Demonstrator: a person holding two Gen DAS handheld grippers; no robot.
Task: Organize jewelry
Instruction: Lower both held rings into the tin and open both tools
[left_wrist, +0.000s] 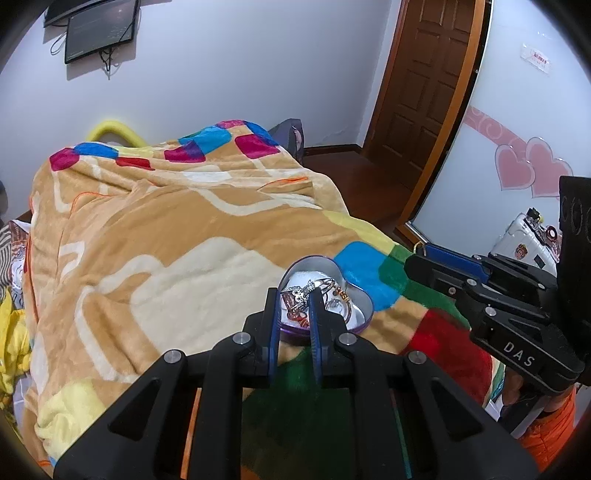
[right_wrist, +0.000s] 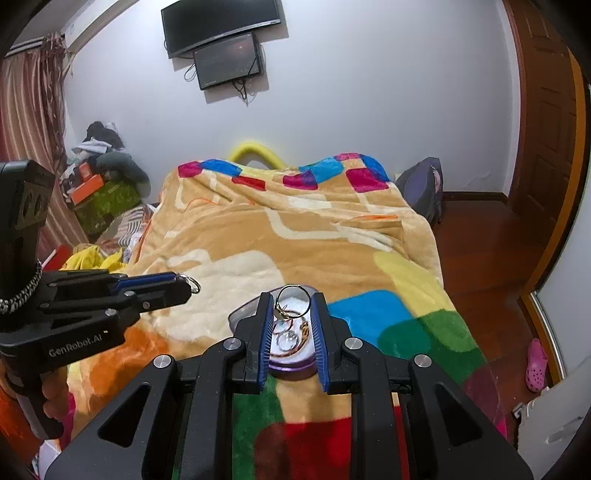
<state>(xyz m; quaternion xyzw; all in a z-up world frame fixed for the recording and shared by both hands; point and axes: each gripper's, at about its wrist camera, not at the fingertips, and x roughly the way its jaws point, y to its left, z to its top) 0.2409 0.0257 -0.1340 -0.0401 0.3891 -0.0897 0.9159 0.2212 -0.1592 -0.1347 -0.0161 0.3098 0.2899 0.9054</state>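
A heart-shaped purple tin (left_wrist: 360, 295) lies open on the blanket and holds several rings and bracelets (left_wrist: 332, 295). It also shows in the right wrist view (right_wrist: 240, 314). My left gripper (left_wrist: 294, 295) is shut on a silver jewelry piece (left_wrist: 301, 293) over the tin. My right gripper (right_wrist: 290, 299) hovers over the tin with a gold hoop (right_wrist: 293, 299) between its fingers, and is shut on the hoop's clasp end. In the left wrist view the right gripper (left_wrist: 419, 253) is at the right with the gold ring at its tip.
The colourful fleece blanket (left_wrist: 166, 240) covers the bed. A wooden door (left_wrist: 424, 92) and floor lie to the right. A white suitcase (left_wrist: 524, 240) stands at far right. Clutter and boxes (right_wrist: 99, 184) sit left of the bed.
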